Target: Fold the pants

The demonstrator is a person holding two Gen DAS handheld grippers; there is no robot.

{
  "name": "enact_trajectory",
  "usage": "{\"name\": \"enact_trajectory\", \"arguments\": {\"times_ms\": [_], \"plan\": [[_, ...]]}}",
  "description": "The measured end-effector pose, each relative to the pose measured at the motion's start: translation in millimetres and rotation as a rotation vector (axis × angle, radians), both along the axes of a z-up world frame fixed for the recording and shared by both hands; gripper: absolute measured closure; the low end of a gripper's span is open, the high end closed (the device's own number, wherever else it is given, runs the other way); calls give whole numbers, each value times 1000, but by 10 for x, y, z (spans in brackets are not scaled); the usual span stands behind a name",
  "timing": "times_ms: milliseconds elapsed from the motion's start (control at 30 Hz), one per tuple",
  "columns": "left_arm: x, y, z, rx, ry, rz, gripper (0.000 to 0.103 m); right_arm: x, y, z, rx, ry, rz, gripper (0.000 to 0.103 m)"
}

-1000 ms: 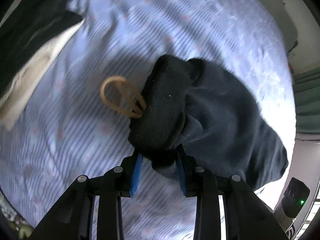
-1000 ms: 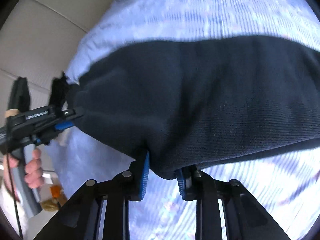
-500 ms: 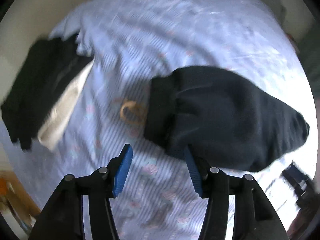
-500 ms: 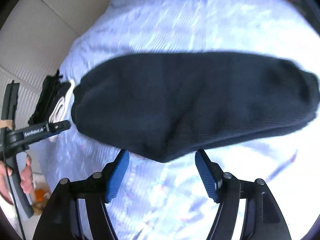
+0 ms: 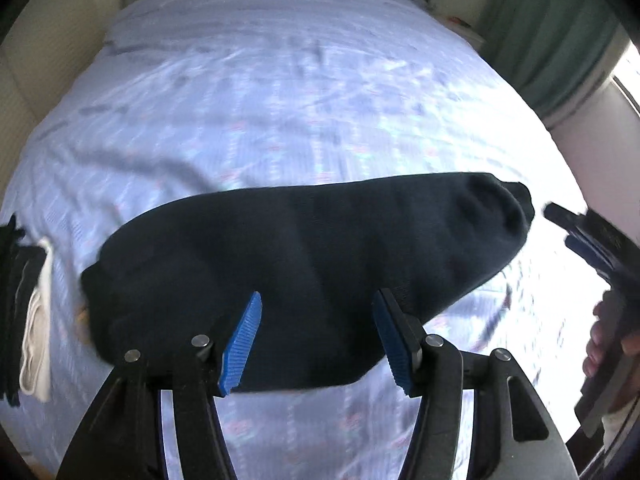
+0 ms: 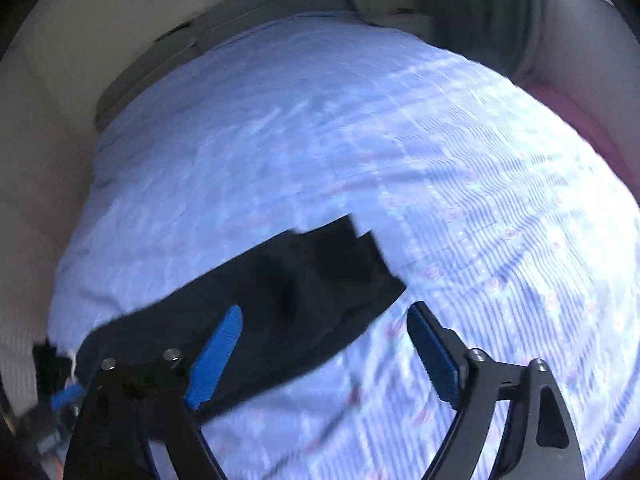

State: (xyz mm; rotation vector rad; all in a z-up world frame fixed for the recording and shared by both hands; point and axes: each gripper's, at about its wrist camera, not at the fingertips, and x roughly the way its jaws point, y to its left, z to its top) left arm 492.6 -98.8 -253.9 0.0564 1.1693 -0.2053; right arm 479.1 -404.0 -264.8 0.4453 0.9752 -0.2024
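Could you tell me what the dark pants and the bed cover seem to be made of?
Dark pants: probably a soft matte knit or fleece; no sheen, rounded folds. Bed cover: likely thin woven cotton; fine printed stripes, small creases. Motion blur limits certainty.

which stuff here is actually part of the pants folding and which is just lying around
Part of the job:
- dark folded pants, lying on the bed
- left gripper, jaws opening, nothing between them
- right gripper, jaws opening, nothing between them

Just lying about:
- stack of dark and white clothes at the bed's edge
- green curtain
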Motion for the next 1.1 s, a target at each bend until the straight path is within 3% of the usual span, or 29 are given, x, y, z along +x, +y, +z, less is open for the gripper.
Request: {"name": "enact_trajectory", "arguments": {"times_ms": [100,167,300,633,800,900,967,1033,1100], "plan": [[8,-172,-7,5,0,-28,46,183,0,-130,13,8,-4,17],[-20,-225,-3,4,-2,-35,46,271,47,-189,-24,11,-18,6],[-16,-284,-18,33,-6,-54,46,413,69,-416,-17,50,13,6],[115,-269,-159,57,1,-40,46,353,-172,-860,151,98,-50,7],[138,-206,-267,65,22,-37,46,381,-140,-913,212,106,-25,28],[158,-171,-327,46,50,-30,47,412,-123,-904,236,109,-5,49],[170,-177,-376,16,71,-30,47,428,-75,-823,202,117,4,61],[178,-217,-425,-1,98,-36,53,404,31,-636,106,110,29,69],[169,-269,-447,-8,105,-42,54,334,146,-418,10,90,47,71]]}}
